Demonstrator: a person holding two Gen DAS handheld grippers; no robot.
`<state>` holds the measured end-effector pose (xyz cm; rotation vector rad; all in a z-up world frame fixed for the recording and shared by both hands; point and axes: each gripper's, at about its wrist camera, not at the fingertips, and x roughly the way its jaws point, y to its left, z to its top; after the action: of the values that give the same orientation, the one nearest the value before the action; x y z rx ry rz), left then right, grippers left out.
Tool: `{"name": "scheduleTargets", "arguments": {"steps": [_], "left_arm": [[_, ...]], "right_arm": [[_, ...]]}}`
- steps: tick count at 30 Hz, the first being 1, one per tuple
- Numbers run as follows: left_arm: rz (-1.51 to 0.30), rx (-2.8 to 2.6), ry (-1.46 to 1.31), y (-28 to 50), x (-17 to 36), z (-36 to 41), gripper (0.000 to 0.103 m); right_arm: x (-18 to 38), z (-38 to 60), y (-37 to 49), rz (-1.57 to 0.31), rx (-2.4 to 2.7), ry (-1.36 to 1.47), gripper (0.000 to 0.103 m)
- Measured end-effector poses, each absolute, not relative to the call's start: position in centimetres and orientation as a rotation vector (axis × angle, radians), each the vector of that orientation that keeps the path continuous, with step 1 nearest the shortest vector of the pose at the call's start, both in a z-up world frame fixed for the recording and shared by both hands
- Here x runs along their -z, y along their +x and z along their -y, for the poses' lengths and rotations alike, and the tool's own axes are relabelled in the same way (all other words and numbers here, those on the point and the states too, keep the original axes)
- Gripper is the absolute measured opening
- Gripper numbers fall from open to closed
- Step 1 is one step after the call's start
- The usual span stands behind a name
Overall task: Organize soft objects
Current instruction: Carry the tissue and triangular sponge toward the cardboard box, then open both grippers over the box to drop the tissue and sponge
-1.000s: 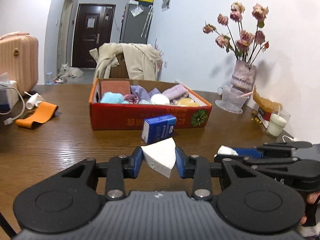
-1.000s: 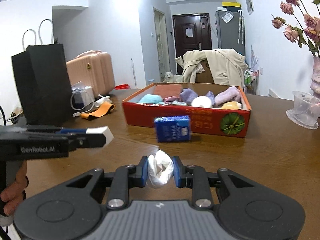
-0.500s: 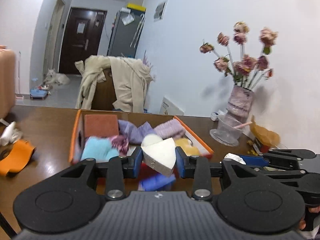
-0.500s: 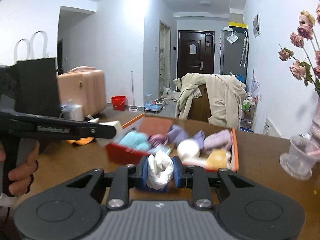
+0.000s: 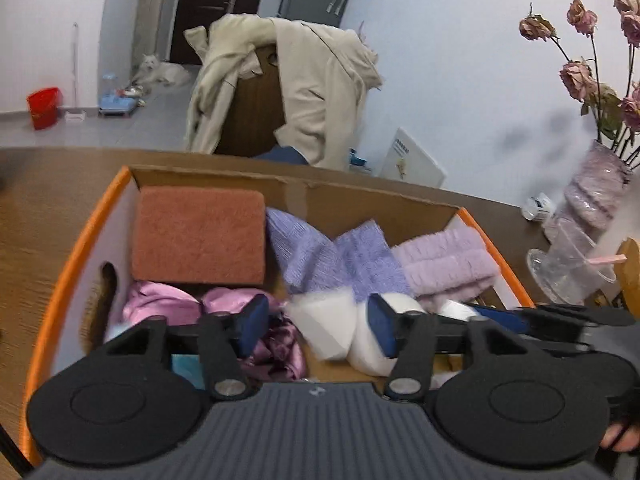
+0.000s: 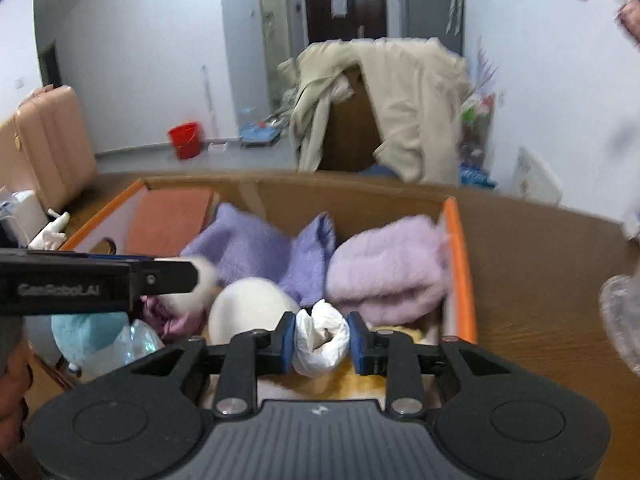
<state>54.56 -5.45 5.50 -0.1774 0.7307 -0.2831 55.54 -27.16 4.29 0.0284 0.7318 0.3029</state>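
Left hand-held gripper (image 5: 316, 330) jaws just opening, wide apart, right hand-held gripper (image 6: 321, 343) clamped, both angled downward

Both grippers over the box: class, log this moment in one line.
left gripper: just opened, white sponge loose | right gripper: holds crumpled white tissue | place: above cardboard box

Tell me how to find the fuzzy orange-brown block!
Look in the cardboard box with orange edges on the wooden table. The orange-brown block leans in its far left corner. It is the only flat rectangle; the purple cloths beside it are floppy.
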Motion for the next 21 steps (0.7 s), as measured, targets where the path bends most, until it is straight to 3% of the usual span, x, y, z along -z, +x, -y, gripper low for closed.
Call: {"name": "scheduleTargets", "arguments": {"steps": [1,3,11,21], "left_arm": [[-0.729,0.293,-0.171,54.5,-5.4,5.4,0.071],[-0.716,0.277,-0.173,54.4,-5.4,5.1,0.075],[-0.650,0.290,-0.147,52.0,-8.3,4.1,0.076],[-0.502,0.305,-0.065,42.2,-14.9,0.8,0.082]], "right_arm": [[-4.1,27.4,55.7,-0.718,-0.319,0.053,0.041],[-4.0,27.9,55.7,-0.708,-0.343,0.106,0.049],[-6.1,28.8,54.5,-0.670,-0.345,0.140,0.049],[-15.2,29.7,44.7,-0.491,-0.310,0.080,0.050]]}}
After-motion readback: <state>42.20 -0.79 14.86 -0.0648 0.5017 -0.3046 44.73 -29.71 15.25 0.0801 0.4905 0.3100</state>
